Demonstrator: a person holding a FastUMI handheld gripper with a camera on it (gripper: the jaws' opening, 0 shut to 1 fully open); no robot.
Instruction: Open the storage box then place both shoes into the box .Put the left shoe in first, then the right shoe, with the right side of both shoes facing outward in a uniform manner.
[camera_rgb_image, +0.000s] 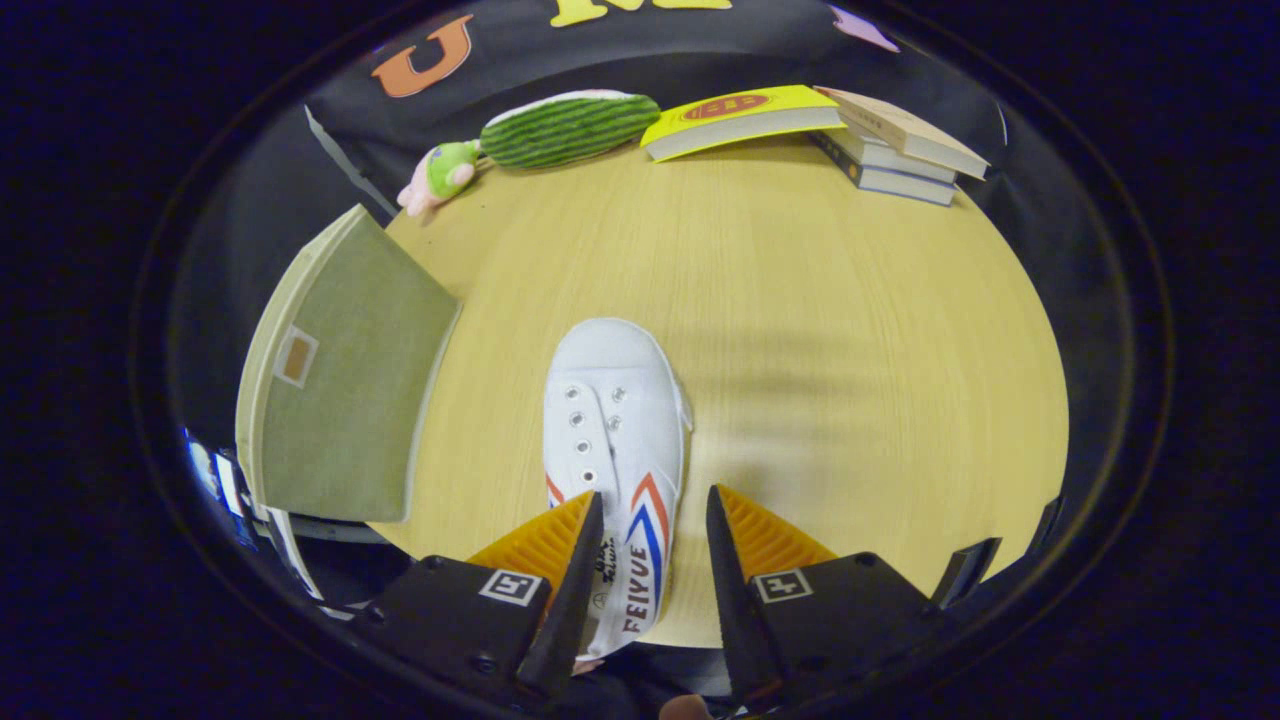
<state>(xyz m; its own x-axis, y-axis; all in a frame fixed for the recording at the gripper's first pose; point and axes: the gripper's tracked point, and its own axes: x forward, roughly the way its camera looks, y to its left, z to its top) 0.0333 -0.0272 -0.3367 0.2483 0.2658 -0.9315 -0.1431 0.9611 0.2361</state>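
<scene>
A white canvas shoe (612, 400) with red and blue chevrons on its side lies on the wooden table (820, 330), toe pointing away from me. My gripper (652, 497) is open over the shoe's heel end. One finger sits over the shoe's opening; the other stands just outside its striped side wall, with a thin strip of table showing between them. The olive-green storage box (345, 390), with a small brown label patch, stands to the left of the shoe at the table's edge. I cannot tell whether its lid is open.
At the far edge of the table lie a watermelon-striped plush (570, 128) with a small pink-and-green toy (442, 175) beside it, a yellow book (740, 118) and a stack of books (900, 150). Bare wood stretches right of the shoe.
</scene>
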